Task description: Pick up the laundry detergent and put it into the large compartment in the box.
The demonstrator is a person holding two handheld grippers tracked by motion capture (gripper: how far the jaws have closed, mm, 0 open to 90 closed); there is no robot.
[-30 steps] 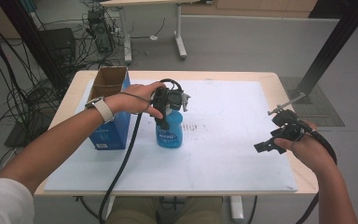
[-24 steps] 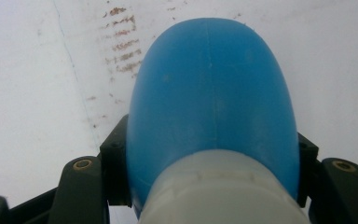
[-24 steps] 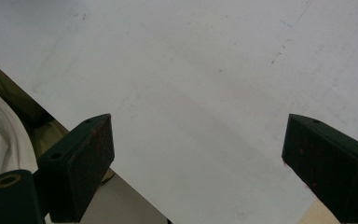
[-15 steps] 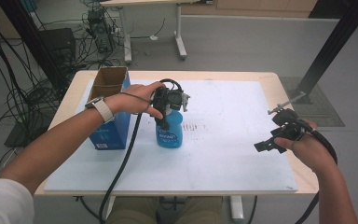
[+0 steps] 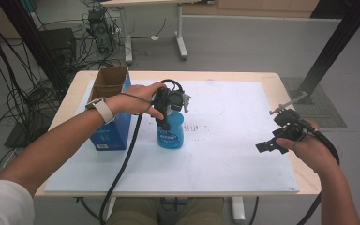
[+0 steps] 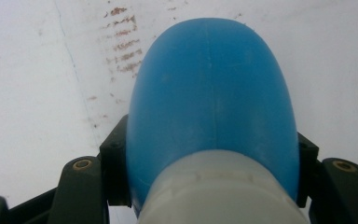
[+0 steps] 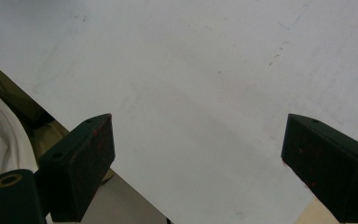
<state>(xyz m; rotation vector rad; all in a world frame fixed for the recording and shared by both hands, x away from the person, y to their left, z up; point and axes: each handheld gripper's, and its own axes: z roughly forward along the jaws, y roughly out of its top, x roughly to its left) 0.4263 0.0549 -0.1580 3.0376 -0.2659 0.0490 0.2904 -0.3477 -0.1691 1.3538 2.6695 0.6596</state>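
Observation:
A blue bottle (image 5: 170,133) with a white neck stands upright on the white sheet (image 5: 225,154) near the table's middle. My left gripper (image 5: 168,108) comes down on it from above and is shut on its upper part. In the left gripper view the two black jaws press the bottle (image 6: 209,102) from both sides just below the white neck (image 6: 219,191). My right gripper (image 5: 275,138) hovers over the right part of the sheet, tilted down. Its jaws stand wide apart over bare sheet in the right gripper view, right gripper (image 7: 196,154) holding nothing.
An open blue cardboard box (image 5: 108,112) stands left of the bottle, under my left forearm. Faint brown marks (image 5: 198,126) lie on the sheet right of the bottle. The left gripper's cable (image 5: 122,164) trails off the front edge. Beyond the table are floor, cables and table legs.

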